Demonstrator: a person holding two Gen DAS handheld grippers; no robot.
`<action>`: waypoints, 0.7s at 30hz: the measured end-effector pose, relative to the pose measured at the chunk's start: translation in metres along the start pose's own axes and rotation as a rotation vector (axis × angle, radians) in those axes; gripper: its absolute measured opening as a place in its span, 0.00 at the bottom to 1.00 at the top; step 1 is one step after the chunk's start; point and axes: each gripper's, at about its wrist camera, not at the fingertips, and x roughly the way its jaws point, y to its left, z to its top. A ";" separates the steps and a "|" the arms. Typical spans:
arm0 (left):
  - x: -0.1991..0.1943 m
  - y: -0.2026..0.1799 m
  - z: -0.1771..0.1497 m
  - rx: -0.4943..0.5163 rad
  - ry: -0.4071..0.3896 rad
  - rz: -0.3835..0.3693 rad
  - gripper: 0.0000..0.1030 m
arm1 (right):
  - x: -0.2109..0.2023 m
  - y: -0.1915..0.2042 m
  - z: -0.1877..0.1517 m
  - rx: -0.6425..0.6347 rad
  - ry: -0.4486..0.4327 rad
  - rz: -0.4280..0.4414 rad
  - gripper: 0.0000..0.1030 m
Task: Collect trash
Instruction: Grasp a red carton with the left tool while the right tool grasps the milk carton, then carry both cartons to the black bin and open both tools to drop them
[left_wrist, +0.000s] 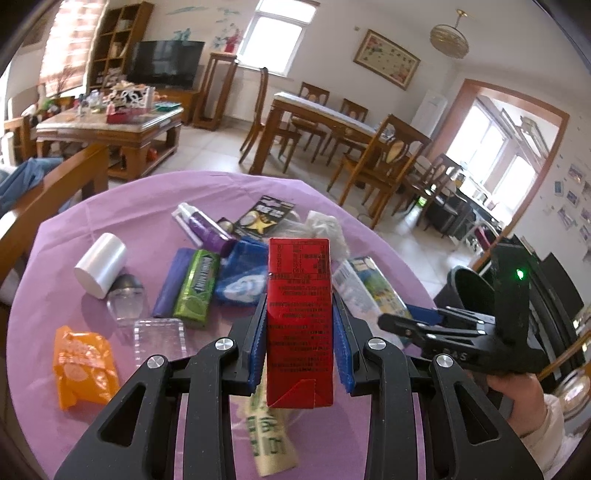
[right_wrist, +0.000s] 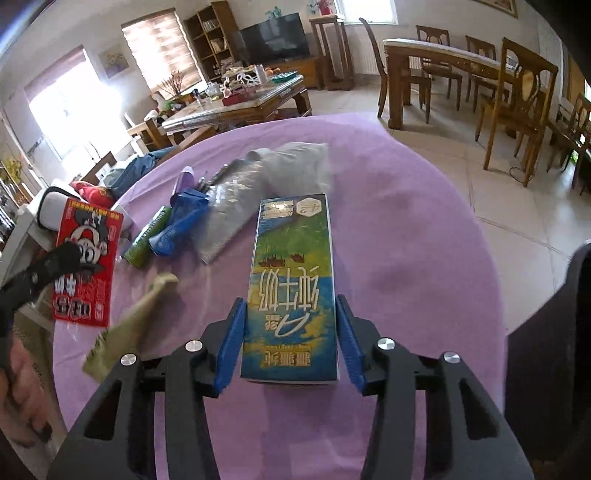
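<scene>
Your left claw (left_wrist: 299, 325) grips the red carton (left_wrist: 299, 317), lifted clear of the desk (left_wrist: 155, 199) so it can go to the bin (left_wrist: 469, 291) at the desk's right edge. Your right claw (right_wrist: 291, 339) straddles the milk carton (right_wrist: 291, 288) lying flat on the desk; whether its pads (right_wrist: 232, 347) press it yet, I cannot tell. More trash lies beyond.

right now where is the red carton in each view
Left wrist: red carton at centre, clamped between the left gripper pads.
Right wrist: red carton at the left edge, cartoon face showing.
Shared landmark: the blue and green milk carton, beside it on the purple tablecloth.
</scene>
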 end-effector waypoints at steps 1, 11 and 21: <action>0.000 -0.004 0.000 0.005 0.001 -0.004 0.30 | -0.004 -0.003 -0.002 0.004 -0.008 0.015 0.46; 0.022 -0.070 0.010 0.069 0.016 -0.117 0.30 | -0.107 -0.070 -0.030 0.070 -0.280 0.101 0.46; 0.112 -0.213 0.013 0.145 0.112 -0.426 0.31 | -0.212 -0.199 -0.073 0.318 -0.567 -0.110 0.46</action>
